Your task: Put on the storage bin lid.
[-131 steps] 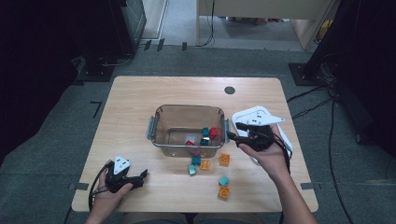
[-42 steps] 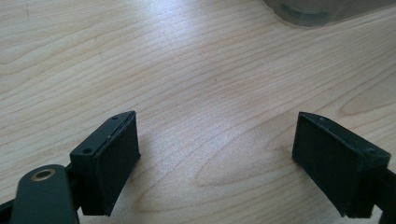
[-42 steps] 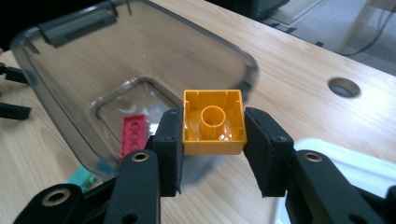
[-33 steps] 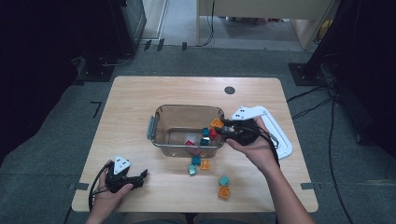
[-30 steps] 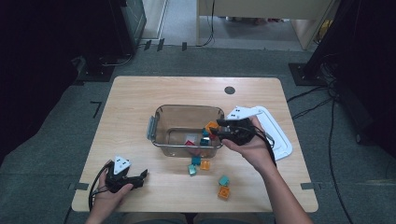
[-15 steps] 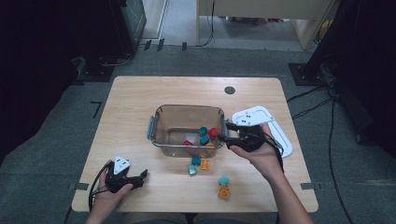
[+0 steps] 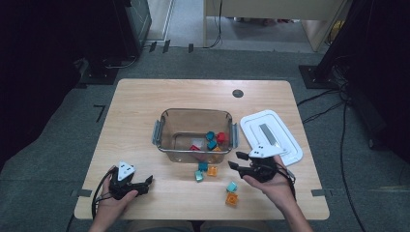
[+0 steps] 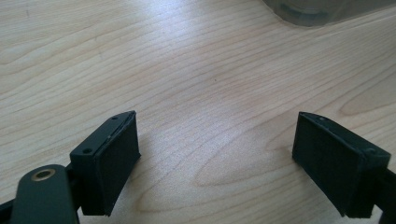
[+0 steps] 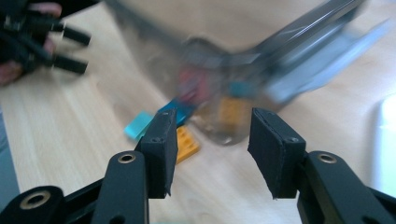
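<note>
Wooden counter with a clear bin mid-way through getting filled with blocks: right gripper, jaws just closing a bit but empty, looks headed for the loose blocks out front, left gripper parked with jaws spread.

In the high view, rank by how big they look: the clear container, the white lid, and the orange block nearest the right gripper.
1. Clear container
2. White lid, somewhat smaller
3. Orange block, far smaller
All lie on the same table, so nearness hardly skews this.
</note>
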{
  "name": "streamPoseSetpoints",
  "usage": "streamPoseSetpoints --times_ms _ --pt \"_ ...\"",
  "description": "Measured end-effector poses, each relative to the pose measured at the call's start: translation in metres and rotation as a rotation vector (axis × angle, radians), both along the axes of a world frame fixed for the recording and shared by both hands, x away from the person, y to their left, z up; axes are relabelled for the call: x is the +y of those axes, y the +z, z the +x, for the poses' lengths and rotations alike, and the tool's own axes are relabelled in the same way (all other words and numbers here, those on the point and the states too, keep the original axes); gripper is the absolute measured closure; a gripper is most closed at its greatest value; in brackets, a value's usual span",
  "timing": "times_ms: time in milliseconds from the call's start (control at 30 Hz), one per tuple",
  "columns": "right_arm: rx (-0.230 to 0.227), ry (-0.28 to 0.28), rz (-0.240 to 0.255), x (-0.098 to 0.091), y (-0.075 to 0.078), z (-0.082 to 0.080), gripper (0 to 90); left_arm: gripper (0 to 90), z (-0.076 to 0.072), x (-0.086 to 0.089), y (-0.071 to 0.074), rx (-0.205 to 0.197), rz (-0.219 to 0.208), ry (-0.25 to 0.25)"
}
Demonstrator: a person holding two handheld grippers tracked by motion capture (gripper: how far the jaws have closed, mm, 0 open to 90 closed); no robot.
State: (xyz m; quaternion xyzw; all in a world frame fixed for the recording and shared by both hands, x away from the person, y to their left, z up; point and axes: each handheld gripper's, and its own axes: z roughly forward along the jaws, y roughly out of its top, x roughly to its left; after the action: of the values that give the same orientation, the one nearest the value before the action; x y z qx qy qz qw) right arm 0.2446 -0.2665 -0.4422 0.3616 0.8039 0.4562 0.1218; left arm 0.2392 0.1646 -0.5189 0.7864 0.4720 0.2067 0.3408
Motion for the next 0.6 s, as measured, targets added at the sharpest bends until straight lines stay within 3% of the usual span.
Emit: streamPoseSetpoints --times_ms 133,233,333,433,600 --pt "0.037 0.042 -0.009 0.019 -0.023 0.003 53.8 14.6 0.000 0.000 0.000 -0.001 0.000 0.009" --pt "0.050 0.063 -0.020 0.030 -0.034 0.005 54.3 16.6 -0.003 -0.009 0.001 -0.007 -0.002 0.052" --pt "0.062 0.066 -0.020 0.035 -0.042 0.008 54.8 43.1 -0.007 -0.023 0.003 -0.028 -0.016 0.087" --pt "0.074 0.061 -0.018 0.036 -0.048 0.009 55.4 68.5 -0.005 -0.042 0.004 -0.001 -0.079 0.090" --pt "0.088 0.057 -0.024 0.035 -0.055 0.007 55.6 84.0 -0.003 -0.085 0.004 0.033 -0.120 0.002"
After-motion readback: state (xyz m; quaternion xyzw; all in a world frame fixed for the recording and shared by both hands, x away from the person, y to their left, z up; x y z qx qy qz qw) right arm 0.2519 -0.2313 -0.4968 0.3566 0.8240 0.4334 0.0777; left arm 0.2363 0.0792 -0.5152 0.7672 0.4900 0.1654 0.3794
